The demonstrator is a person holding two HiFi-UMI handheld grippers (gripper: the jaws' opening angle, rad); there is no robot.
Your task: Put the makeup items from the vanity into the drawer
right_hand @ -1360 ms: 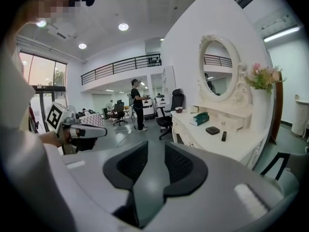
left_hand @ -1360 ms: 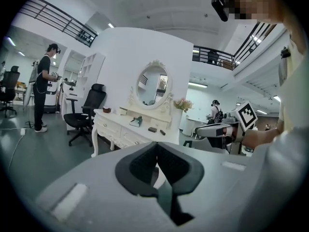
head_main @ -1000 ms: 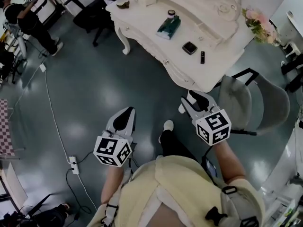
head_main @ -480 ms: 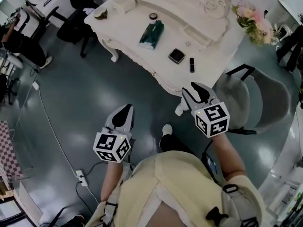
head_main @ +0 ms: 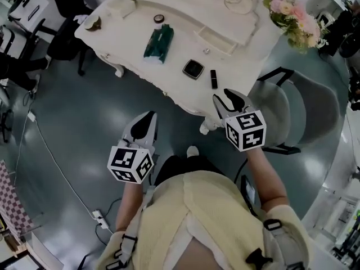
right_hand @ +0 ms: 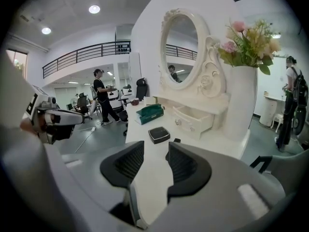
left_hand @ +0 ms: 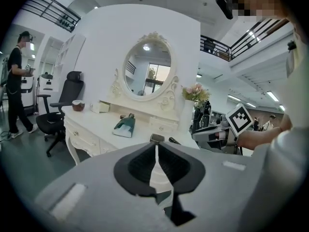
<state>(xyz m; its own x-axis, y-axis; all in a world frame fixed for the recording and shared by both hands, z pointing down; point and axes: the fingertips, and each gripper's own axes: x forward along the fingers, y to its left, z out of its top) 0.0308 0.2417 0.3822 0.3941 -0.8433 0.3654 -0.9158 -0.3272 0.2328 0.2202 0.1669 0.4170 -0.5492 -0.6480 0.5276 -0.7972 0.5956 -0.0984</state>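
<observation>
While right gripper (right_hand: 153, 153) gapes empty at vanity (head_main: 124, 32) edge, left gripper (left_hand: 155, 152) nearly shut; empty

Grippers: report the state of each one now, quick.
Left gripper: closed, empty.
Right gripper: open, empty.

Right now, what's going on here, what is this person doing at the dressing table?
A person stands at the white vanity with a gripper in each hand, and both are empty. The left gripper has its jaws together; the right gripper has them apart. A green pouch, a black compact, a dark tube and a small round jar lie on the tabletop. The small drawer stands pulled open. Nothing is picked up yet.
</observation>
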